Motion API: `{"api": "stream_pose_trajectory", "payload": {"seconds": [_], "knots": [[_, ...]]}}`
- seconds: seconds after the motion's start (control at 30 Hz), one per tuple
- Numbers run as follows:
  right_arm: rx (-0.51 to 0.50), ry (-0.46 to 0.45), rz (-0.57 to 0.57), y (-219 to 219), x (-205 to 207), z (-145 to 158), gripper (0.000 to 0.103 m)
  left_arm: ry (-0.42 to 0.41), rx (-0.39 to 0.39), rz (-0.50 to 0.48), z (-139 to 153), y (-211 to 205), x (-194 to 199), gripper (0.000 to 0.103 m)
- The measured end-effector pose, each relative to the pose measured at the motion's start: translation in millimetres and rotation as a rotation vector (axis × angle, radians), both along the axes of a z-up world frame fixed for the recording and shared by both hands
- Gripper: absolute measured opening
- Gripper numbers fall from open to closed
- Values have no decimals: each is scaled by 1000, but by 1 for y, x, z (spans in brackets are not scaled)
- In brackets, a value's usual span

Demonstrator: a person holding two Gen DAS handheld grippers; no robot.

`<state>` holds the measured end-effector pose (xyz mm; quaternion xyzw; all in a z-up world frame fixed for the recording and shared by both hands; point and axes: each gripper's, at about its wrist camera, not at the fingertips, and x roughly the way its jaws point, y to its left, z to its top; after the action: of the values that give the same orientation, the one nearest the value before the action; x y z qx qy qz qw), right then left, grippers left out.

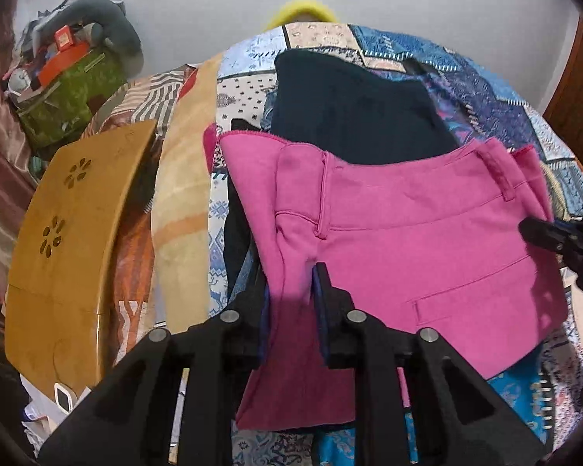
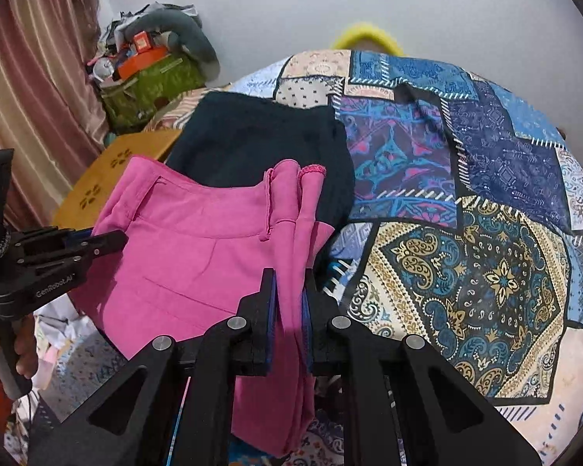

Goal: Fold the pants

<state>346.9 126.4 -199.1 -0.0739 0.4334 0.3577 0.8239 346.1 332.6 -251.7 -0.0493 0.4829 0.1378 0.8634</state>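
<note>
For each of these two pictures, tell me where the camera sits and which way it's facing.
Left wrist view: on the left gripper, facing down along its fingers at pink pants it pinches; right gripper at right edge.
Right wrist view: on the right gripper, also pinching the pants; left gripper and a hand show.
Shared: pants, dark garment, patchwork bedspread.

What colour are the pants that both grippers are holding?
Bright pink pants, clearest in the left wrist view.

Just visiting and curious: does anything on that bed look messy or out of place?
Mildly. The pink pants lie skewed across a dark garment, one edge bunched where the right gripper pinches it. Beside the bed, a green box overflows with clutter.
</note>
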Motion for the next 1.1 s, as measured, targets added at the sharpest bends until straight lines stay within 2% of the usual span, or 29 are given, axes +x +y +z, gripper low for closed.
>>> {"api": "stream_pose_trajectory", "payload": {"seconds": [0.17, 0.23, 0.33, 0.43, 0.63, 0.8, 0.97, 1.1], "knots": [[-28, -34, -5, -3, -9, 8, 16, 10, 27, 11, 5, 1, -8, 36], [-33, -44, -4, -7, -14, 15, 24, 6, 23, 25, 13, 3, -15, 41], [-22, -70, -3, -14, -22, 29, 30, -30, -5, 51, 33, 2, -33, 58], [-1, -124, 14, -23, -44, 57, 30, -94, -17, 67, 61, -6, -58, 65], [105, -284, 40, -49, -104, 124, 34, -249, 9, 49, 133, -38, -120, 66], [211, -403, 38, -74, -157, 172, 34, -400, 95, -8, 195, -85, -185, 66], [310, -494, 54, -99, -208, 206, 34, -568, 149, -37, 246, -127, -251, 66], [384, -538, 68, -116, -246, 222, 34, -689, 184, -40, 274, -157, -302, 66]]}}
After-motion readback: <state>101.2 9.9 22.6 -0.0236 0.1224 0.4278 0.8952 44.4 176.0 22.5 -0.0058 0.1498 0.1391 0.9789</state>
